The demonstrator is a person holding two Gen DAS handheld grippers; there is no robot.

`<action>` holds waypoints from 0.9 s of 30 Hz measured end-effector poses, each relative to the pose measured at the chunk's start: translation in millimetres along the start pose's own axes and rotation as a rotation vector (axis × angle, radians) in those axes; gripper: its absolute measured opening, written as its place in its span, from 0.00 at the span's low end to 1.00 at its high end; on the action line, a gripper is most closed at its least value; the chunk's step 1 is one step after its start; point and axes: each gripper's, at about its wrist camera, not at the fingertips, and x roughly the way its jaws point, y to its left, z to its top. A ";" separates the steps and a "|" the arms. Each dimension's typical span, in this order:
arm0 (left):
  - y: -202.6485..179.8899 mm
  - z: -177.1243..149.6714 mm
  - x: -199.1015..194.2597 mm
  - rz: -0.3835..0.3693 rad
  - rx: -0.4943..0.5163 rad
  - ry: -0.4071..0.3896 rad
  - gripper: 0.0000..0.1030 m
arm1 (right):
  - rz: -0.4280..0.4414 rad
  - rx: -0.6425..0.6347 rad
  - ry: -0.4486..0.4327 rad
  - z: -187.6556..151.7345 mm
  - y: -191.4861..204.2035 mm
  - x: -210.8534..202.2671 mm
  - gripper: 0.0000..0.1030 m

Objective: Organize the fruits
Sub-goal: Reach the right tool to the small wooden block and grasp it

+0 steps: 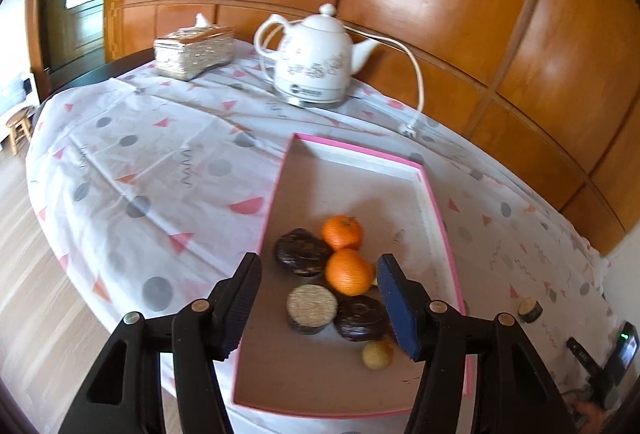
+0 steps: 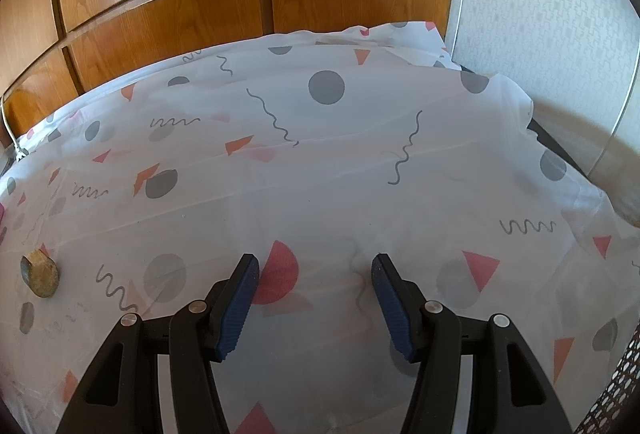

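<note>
A pink-rimmed tray (image 1: 436, 210) lies on the patterned tablecloth. It holds two oranges (image 1: 343, 232) (image 1: 348, 272), two dark brown round fruits (image 1: 302, 252) (image 1: 360, 318), a tan-topped round piece (image 1: 312, 308) and a small yellow fruit (image 1: 377, 354). My left gripper (image 1: 320, 306) hovers open over this pile, its pads touching nothing; the nearer orange sits just left of the right pad. One more tan-topped dark piece (image 1: 530, 309) lies on the cloth right of the tray, and shows as the same piece (image 2: 40, 274) at the right wrist view's left edge. My right gripper (image 2: 316, 298) stands open over bare cloth.
A white kettle (image 1: 316, 62) with cord and plug (image 1: 410, 130) and a tissue box (image 1: 194, 52) stand at the table's far side against wood panelling. A phone (image 1: 624, 354) lies at the lower right. The table edge drops to the floor on the left.
</note>
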 end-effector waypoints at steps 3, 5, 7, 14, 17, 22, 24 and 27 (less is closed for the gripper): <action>7.2 -0.5 -1.4 0.012 -0.013 -0.003 0.59 | 0.038 0.002 0.011 0.2 6.7 -4.7 0.58; 10.2 -1.2 -0.6 0.014 -0.023 0.002 0.59 | 0.086 -0.007 0.011 0.9 16.7 -11.1 0.58; 11.7 -1.7 0.9 0.013 -0.029 0.008 0.59 | 0.135 -0.014 0.006 2.3 26.0 -17.8 0.58; 11.9 -1.7 1.6 0.008 -0.033 0.008 0.59 | 0.363 -0.050 0.030 6.7 69.1 -39.0 0.58; 12.3 -1.0 -0.2 0.007 -0.038 0.002 0.59 | 0.438 -0.069 0.058 9.5 89.5 -42.8 0.58; 13.4 -0.4 -0.8 0.008 -0.045 -0.001 0.60 | 0.499 -0.136 0.071 10.2 121.7 -47.7 0.58; 13.8 -0.5 -0.2 0.007 -0.048 0.003 0.60 | 0.504 -0.184 0.083 10.4 137.5 -46.8 0.58; 14.5 -0.4 -0.9 0.006 -0.049 0.000 0.60 | 0.478 -0.244 0.109 9.3 155.3 -39.0 0.58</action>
